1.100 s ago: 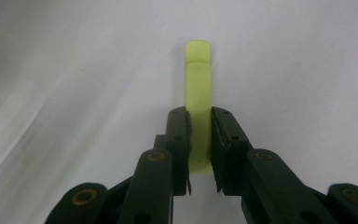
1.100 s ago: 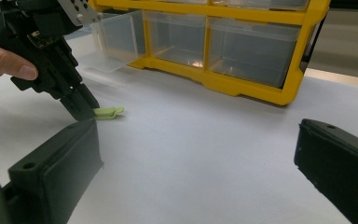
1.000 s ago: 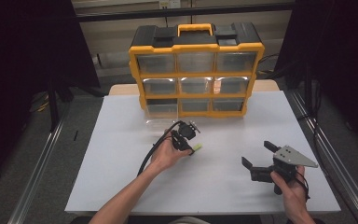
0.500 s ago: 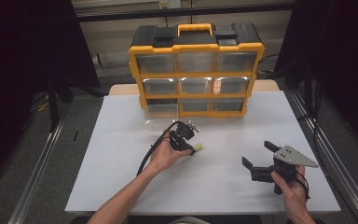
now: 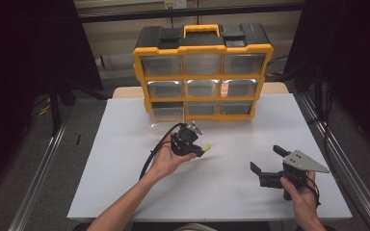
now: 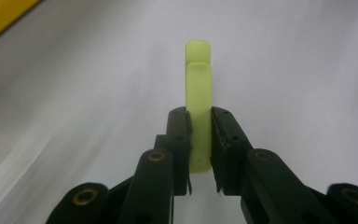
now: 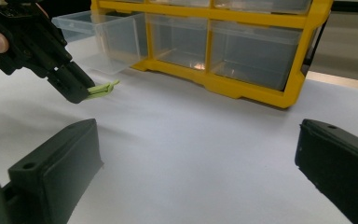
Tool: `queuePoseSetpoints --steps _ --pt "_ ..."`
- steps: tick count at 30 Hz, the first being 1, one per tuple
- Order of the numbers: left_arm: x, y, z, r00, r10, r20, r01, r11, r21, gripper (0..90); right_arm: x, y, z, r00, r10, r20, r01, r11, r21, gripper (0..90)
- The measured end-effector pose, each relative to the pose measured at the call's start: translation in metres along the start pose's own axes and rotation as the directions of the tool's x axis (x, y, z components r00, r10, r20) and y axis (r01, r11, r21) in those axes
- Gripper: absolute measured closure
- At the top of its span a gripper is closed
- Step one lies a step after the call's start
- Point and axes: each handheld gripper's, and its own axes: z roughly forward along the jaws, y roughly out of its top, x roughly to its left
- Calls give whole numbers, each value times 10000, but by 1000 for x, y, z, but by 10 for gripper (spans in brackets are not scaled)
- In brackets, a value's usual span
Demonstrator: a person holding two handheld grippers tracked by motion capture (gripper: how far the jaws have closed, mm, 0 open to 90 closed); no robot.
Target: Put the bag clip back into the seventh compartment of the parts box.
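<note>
From the high view I read no writing or brand anywhere. I count one yellow-and-black drawer cabinet [image 5: 203,72] at the far edge of the white table [image 5: 125,192], with nine clear drawers in three rows of three; the bottom-left drawer [image 5: 166,120] is pulled out. My left gripper [image 5: 198,150] sits mid-table, clamped on one small pale green piece [image 5: 206,147] whose tip sticks out toward the right. My right gripper [image 5: 266,160] rests near the right front of the table, jaws spread wide with nothing between them.

In the left gripper view the green piece [image 6: 198,102] stands upright between the two pads, pinched on both flat sides, above bare white table; here I can see its stepped, rounded tip, which the high view is too small to show.

In the right gripper view, its own two jaws stand far apart. Beyond them I see the left gripper [image 7: 83,93] from the side, the green piece [image 7: 101,88] just above the tabletop, and the open drawer [image 7: 93,35] behind it
</note>
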Motion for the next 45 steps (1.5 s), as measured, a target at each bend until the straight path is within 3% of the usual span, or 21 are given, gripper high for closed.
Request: queuePoseSetpoints --steps 2,12,14,17,19,24,25,26,29,33,37,38,40,41,45 --pt "0 -3 -2 9996 -275 -8 275 9989 -389 785 0 0 0 10000 30 -10 -30 10000 -60 0" --pt "-2 -16 -21 9998 -173 -105 158 9910 -1329 786 0 -1 0 9999 -46 141 45 10000 38 0" --pt "-3 -20 -26 9997 -225 -116 201 9835 -1799 786 0 -1 1 9999 -8 141 7 10000 22 0" --pt "-4 -21 -30 9999 -146 -42 135 9797 -2000 786 1 -1 0 9999 5 128 -5 10000 -11 0" --pt "-6 -23 -36 10000 -79 -2 76 9729 -2313 786 1 -1 0 9999 -14 112 14 10000 -3 0" --pt "-7 -22 -44 9999 -123 -53 105 9662 -2575 786 0 -1 -1 9998 67 178 -67 10000 -3 0" --pt "-7 -22 -49 9999 68 -79 -86 9661 -2580 786 -1 -1 -2 9997 116 194 -115 9999 -38 0" --pt "-8 -23 -50 9999 77 -64 -92 9598 -2805 786 -1 -1 -2 9998 117 190 -116 9999 -51 0" --pt "-8 -24 -54 9999 122 -10 -120 9581 -2863 786 -1 -1 -3 9997 134 198 -132 9999 -79 0" --pt "-6 -25 -61 10000 -76 -42 59 9481 -3178 786 -1 -1 -3 9998 139 171 -137 9999 -88 0" --pt "-1 -27 -71 9996 -210 -187 138 9448 -3273 786 -1 -1 -4 9999 129 106 -128 9998 -123 0" --pt "0 -28 -72 9998 -166 -88 126 9388 -3442 786 0 -1 -4 9998 146 122 -144 9998 -151 0" --pt "1 -30 -76 9996 -236 -137 172 9337 -3575 786 0 -1 -4 9998 167 134 -165 9997 -171 0" --pt "1 -31 -79 9995 -269 -183 188 9361 -3512 786 -1 -1 -4 9998 170 82 -168 9997 -166 0" --pt "4 -34 -87 9992 -312 -247 198 9282 -3716 786 0 -1 -5 9998 175 11 -175 9997 -160 0"
